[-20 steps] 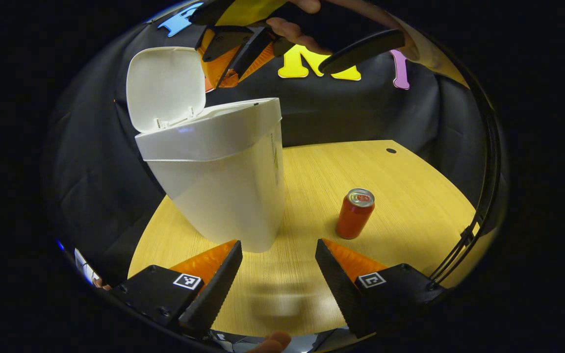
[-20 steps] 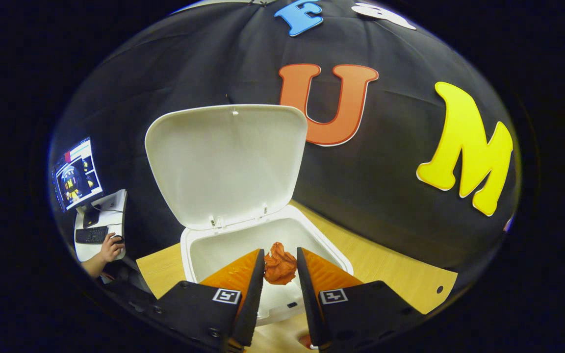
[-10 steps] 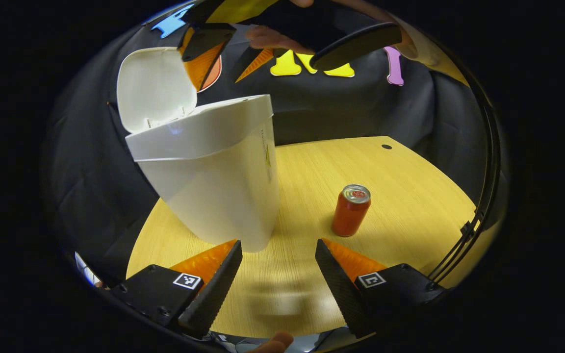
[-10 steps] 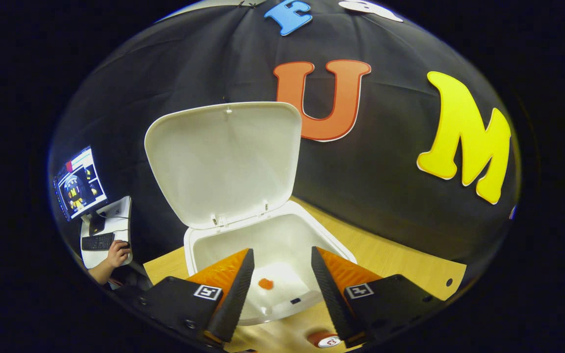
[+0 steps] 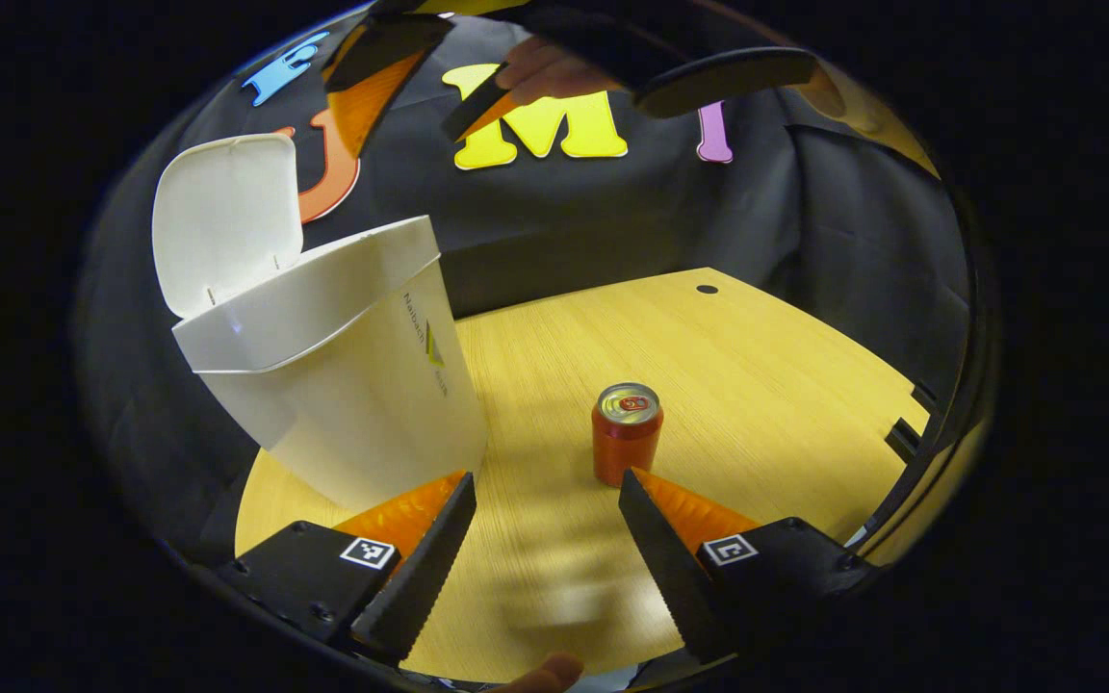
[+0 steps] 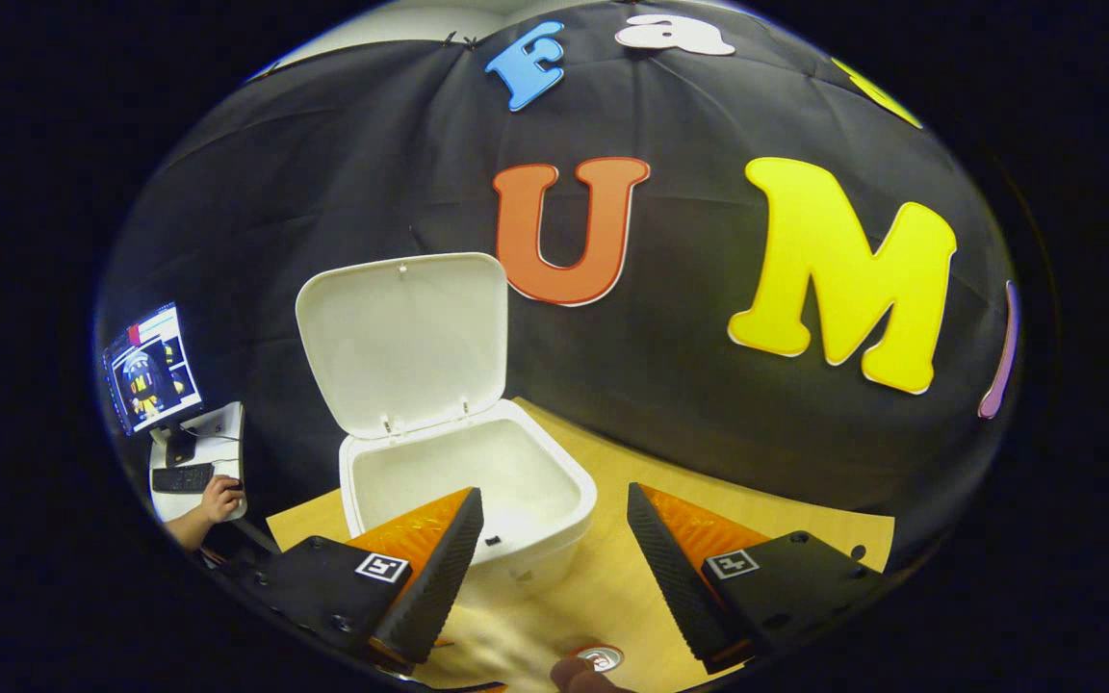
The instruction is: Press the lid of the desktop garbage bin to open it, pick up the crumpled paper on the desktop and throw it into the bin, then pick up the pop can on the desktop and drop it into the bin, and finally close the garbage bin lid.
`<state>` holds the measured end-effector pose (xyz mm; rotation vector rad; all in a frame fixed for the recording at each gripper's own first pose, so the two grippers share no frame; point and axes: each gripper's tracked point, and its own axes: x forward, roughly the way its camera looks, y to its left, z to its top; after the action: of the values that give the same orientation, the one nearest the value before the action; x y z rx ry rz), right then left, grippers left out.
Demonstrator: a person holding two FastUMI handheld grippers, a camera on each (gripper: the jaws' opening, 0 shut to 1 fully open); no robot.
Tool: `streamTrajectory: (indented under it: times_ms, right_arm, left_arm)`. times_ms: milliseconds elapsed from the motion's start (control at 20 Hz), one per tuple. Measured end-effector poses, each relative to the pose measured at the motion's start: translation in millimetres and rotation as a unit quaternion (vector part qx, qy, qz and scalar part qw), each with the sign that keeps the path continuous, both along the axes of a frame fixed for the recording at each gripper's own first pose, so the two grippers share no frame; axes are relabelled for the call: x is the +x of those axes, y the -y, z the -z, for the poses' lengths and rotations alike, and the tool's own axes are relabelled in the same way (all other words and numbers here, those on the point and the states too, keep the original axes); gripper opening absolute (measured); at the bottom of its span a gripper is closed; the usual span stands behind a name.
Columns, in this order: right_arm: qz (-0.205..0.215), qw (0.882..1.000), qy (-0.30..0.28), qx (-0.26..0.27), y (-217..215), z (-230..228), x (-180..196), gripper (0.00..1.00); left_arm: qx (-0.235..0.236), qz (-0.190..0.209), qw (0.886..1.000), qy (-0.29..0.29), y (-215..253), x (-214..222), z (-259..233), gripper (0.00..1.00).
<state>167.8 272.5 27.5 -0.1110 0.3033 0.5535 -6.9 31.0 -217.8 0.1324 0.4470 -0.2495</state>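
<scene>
The white bin stands on the left of the wooden table with its lid swung up. A red pop can stands upright to its right, just beyond my left gripper, which is open and empty low over the table. In the right gripper view, my right gripper is open and empty, above and in front of the bin's rim; the raised lid is behind. The can's top peeks in at the bottom. The right gripper also hangs high above the bin in the left gripper view.
The booth's black cloth wall closes off the table behind the bin. Past the booth on the left, a person's hand rests at a small desk with a monitor. A small hole marks the table's far side.
My right gripper opened and let the orange crumpled paper drop into the bin, then drew back from it. My left gripper swung right, bringing the can close to its right finger.
</scene>
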Motion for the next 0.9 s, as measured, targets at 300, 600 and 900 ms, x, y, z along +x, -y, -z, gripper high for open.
streamTrajectory:
  times_ms: [300,600,900]
  right_arm:
    - [0.079,0.997,-0.006,-0.018,106,25,-17,0.95]
    - [0.143,0.988,-0.045,-0.023,173,59,-42,0.96]
    - [0.168,0.981,-0.072,-0.058,212,86,-72,0.96]
  left_arm:
    - [-0.019,-0.006,0.999,-0.033,12,12,32,1.00]
    - [-0.034,0.038,0.998,-0.048,61,25,57,1.00]
    - [-0.040,0.047,0.997,-0.054,81,52,79,1.00]
